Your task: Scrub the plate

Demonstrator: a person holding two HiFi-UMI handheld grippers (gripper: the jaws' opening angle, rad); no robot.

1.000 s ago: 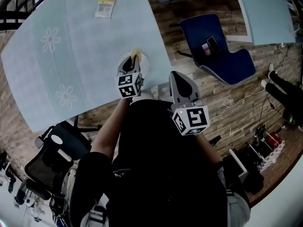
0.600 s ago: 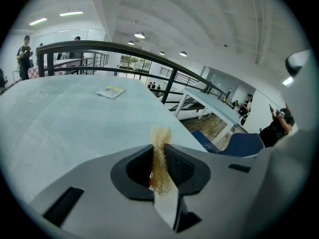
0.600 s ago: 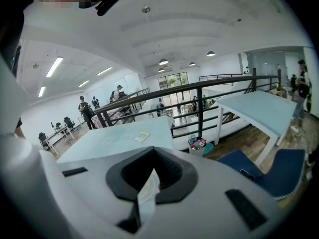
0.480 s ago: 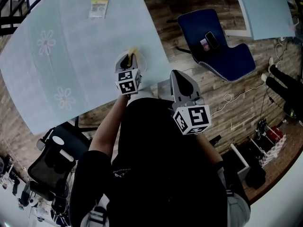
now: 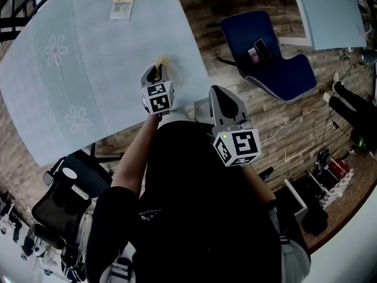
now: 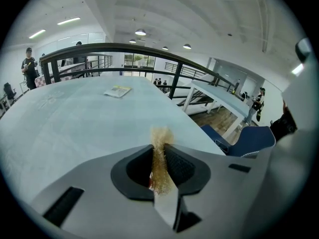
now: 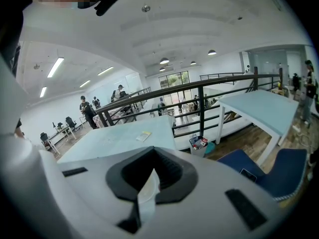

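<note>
pinching a golden scrubber tuft [image 6: 160,136] tight, the left gripper [image 6: 159,156] sits over the plate [image 5: 175,75] at the table [image 5: 88,69] edge; rub small, light circles, ideally steadying the rim with the right gripper [image 7: 151,181], closed on nothing

L tool [image 5: 156,74] clamped on scourer [image 6: 159,138], arm fwd; R tool [image 5: 221,96] closed.

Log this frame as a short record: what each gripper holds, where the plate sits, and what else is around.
left gripper: jaws shut on a golden scrubber, over the plate
plate: on the table, near its edge
right gripper: jaws together, nothing held, off the table near the person's body
table extras: packet at the far side
floor: blue chair with a phone on it
</note>
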